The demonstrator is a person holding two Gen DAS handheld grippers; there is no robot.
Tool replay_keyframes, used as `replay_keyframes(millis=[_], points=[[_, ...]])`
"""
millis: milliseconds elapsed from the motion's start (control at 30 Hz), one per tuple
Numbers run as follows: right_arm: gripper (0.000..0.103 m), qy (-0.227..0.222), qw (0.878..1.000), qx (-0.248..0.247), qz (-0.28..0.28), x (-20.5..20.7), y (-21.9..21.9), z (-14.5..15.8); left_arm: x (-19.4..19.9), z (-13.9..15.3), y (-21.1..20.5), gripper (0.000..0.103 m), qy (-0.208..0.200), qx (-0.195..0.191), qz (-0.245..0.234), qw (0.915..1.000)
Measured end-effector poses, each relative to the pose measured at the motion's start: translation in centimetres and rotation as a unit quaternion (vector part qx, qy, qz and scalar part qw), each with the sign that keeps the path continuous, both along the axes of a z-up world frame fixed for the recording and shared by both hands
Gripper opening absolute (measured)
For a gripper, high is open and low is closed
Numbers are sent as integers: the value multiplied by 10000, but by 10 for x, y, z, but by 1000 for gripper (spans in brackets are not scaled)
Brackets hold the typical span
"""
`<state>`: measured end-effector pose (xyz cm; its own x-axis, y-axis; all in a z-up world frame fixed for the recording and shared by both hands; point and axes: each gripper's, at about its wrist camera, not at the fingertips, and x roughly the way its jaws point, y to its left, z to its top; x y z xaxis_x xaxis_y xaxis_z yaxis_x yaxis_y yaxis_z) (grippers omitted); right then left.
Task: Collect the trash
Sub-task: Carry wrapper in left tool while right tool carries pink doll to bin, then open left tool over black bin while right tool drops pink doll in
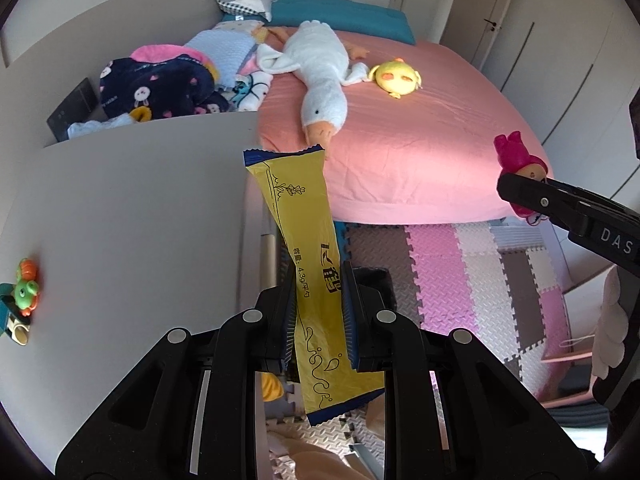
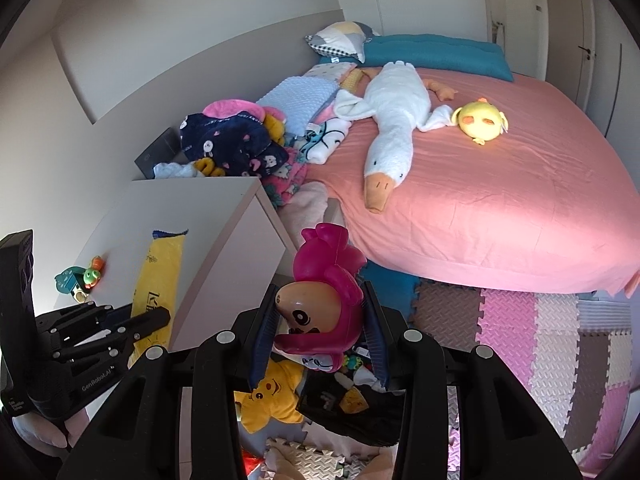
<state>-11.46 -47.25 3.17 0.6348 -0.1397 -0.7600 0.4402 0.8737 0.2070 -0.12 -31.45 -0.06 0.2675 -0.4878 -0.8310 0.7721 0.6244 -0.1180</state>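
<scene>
Left hand-held gripper (image 1: 318, 312): pinched tight on yellow wrapper (image 1: 308, 264), gripped near its lower half, top end pointing to 12 o'clock, up off the surface (image 1: 120, 220).
Wrapper feel: likely light, thin, crinkly, slippery; best pinched flat in the middle.
Wrapper writing: "4.3g" and some Chinese words.
Right hand-held gripper (image 2: 320, 320): partly closed, squeezing pink toy head (image 2: 324, 296); looks hard, smooth, rounded.
Gripper writing: "DAS", "GenRobot.AI".

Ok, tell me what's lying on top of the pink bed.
On the pink bed: a white goose plush, a yellow chick plush, a teal cushion, a patterned pillow and piled blankets. Whatever lies under that pile is covered.
</scene>
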Motion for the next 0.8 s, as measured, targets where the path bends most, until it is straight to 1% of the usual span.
replay_keyframes(millis=[33, 67, 100, 133, 167, 267, 467, 600, 800], points=[[42, 5, 10000, 36, -8, -1, -2, -1, -2, -1, -3, 21, 101, -43, -136, 9998], [46, 26, 9999, 97, -2, -2, -4, -2, -4, -2, -5, 31, 185, -56, -217, 9996], [60, 44, 9999, 109, -43, -3, -7, -3, -6, -3, -8, 65, 257, -60, -253, 9993], [68, 54, 9999, 82, -132, -4, -9, -3, -7, -4, -9, 80, 303, -59, -291, 9991], [73, 53, 9996, 13, -273, -7, -11, -2, -10, -4, -10, 88, 292, -102, -343, 9989], [73, 29, 9991, -22, -414, -10, -16, -2, -15, -2, -13, 88, 172, -99, -456, 9988], [73, 8, 9988, -9, -480, -9, -20, -3, -13, -3, -14, 88, 127, -10, -445, 9989], [73, 5, 9991, 7, -418, -4, -16, -5, -9, -4, -9, 88, 91, 27, -357, 9993], [73, -19, 9997, 3, -236, 7, -8, -6, -1, -6, 5, 88, 66, 72, -96, 9999]])
